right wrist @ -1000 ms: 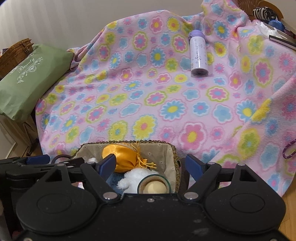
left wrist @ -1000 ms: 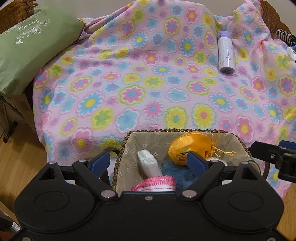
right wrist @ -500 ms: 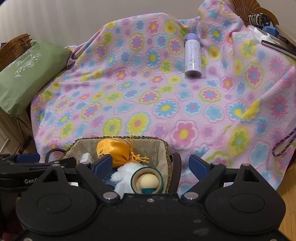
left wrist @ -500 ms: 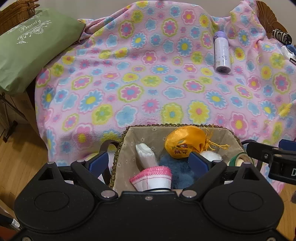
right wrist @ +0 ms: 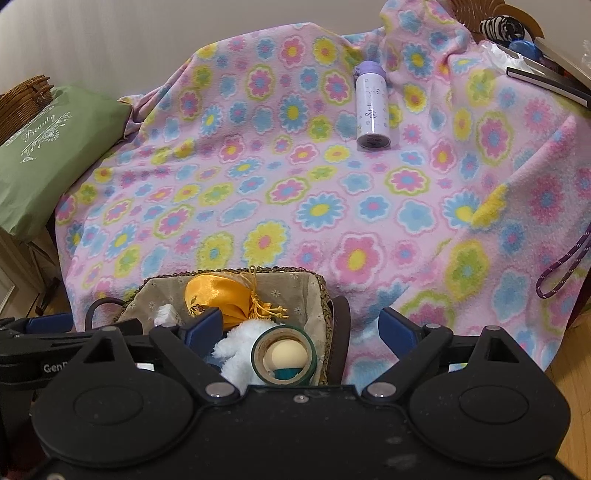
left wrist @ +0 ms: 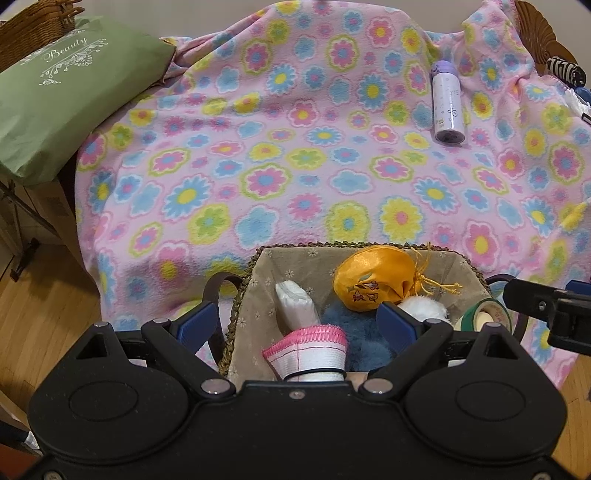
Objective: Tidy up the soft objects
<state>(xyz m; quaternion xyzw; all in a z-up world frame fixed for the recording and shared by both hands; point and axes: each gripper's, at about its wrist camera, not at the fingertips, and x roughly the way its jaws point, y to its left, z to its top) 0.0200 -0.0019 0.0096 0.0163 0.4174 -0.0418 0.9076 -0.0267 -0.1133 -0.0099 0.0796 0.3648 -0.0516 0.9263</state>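
A fabric-lined wicker basket (left wrist: 332,244) sits at the near edge of the flowered blanket (left wrist: 295,155). Inside lie an orange satin pouch (left wrist: 373,280), a white packet (left wrist: 295,302), a pink-trimmed white cloth (left wrist: 310,350), blue fluff (left wrist: 354,328), a white fluffy toy (right wrist: 240,350) and a green tape roll (right wrist: 284,354) around a cream ball. My left gripper (left wrist: 295,325) is open, straddling the basket's left wall without pressing on anything. My right gripper (right wrist: 301,328) straddles the right wall (right wrist: 321,295); its jaws are opening, with the tape roll and white toy between them, untouched.
A lilac bottle (left wrist: 447,103) lies on the blanket at the back right. A green pillow (left wrist: 62,107) and a wicker hamper (left wrist: 33,22) are at the left. Books (right wrist: 546,77) and a zebra-striped item (right wrist: 502,26) sit at the far right; a purple cord (right wrist: 565,266) hangs there. Wooden floor lies below.
Both pairs of jaws have widened a little. More of the basket's contents show in both views; the tape roll has come into the left wrist view.
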